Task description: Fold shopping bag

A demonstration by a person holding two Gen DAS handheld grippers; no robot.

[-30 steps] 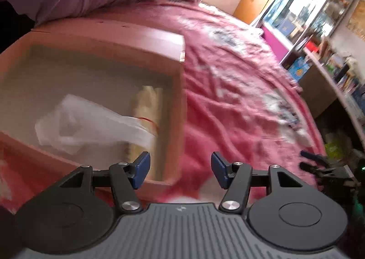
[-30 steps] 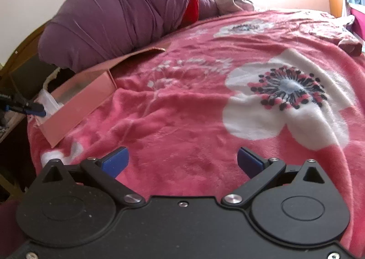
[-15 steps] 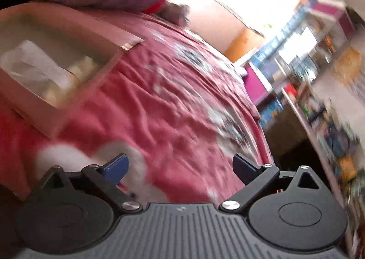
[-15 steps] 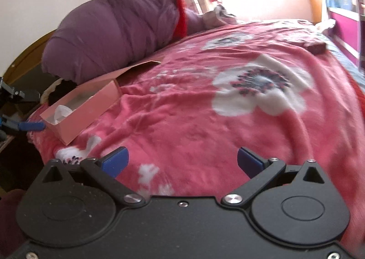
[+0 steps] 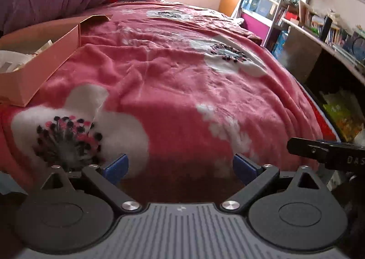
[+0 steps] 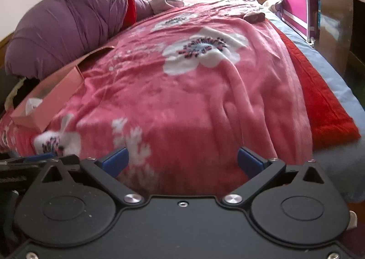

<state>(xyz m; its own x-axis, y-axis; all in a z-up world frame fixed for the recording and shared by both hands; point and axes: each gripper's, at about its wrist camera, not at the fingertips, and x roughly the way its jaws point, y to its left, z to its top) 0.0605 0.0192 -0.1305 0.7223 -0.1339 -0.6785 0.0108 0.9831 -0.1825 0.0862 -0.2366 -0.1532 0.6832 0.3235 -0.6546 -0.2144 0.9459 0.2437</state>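
Note:
A white plastic shopping bag lies inside an open pink cardboard box at the left edge of the bed; only a small white part of the bag shows over the box wall in the right wrist view. My left gripper is open with nothing between its blue pads, low over the near edge of the red flowered blanket. My right gripper is open too and holds nothing, near the foot of the bed. Both grippers are well away from the box.
A purple duvet roll lies behind the box along the wall. Shelves with books and a desk edge run along the right of the bed. The other gripper's tip shows at the right of the left wrist view.
My left gripper has pulled back from above the box and opened wide. The bag stays in the box. My right gripper has drawn back toward the foot of the bed, still open.

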